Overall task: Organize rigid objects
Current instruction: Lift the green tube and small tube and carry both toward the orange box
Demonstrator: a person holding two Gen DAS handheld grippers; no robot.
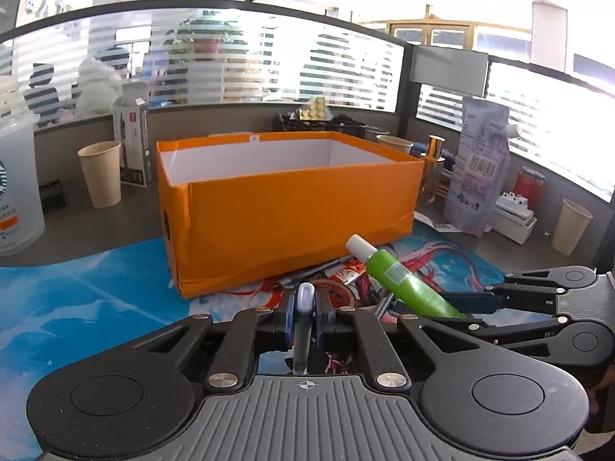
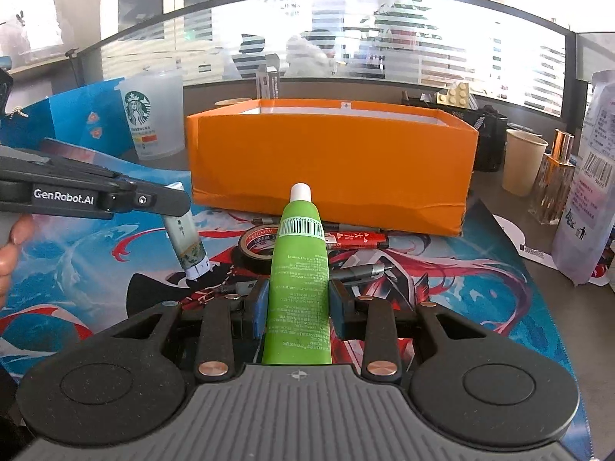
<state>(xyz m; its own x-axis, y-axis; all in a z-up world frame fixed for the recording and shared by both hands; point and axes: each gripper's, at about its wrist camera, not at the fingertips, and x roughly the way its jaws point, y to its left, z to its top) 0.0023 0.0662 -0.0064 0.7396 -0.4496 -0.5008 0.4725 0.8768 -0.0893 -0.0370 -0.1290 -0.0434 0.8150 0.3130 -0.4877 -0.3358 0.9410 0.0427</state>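
An open orange box (image 1: pixel 288 207) with a white inside stands on the printed mat; it also shows in the right wrist view (image 2: pixel 330 165). My left gripper (image 1: pixel 305 319) is shut on a small pale tube (image 1: pixel 304 307), seen from the side in the right wrist view (image 2: pixel 188 238), held above the mat. My right gripper (image 2: pixel 298 307) is shut on a green tube with a white cap (image 2: pixel 301 269), cap toward the box; this tube also shows in the left wrist view (image 1: pixel 403 280). A tape roll (image 2: pixel 257 246), a red pen (image 2: pixel 353 240) and a grey pen (image 2: pixel 361 271) lie in front of the box.
A frosted Starbucks cup (image 2: pixel 153 115) and a blue bag (image 2: pixel 77 123) stand left of the box. Paper cups (image 1: pixel 100 174) (image 2: pixel 524 161), a perfume bottle (image 2: pixel 553 176) and a pale pouch (image 1: pixel 478 169) stand around the box. A glass partition runs behind.
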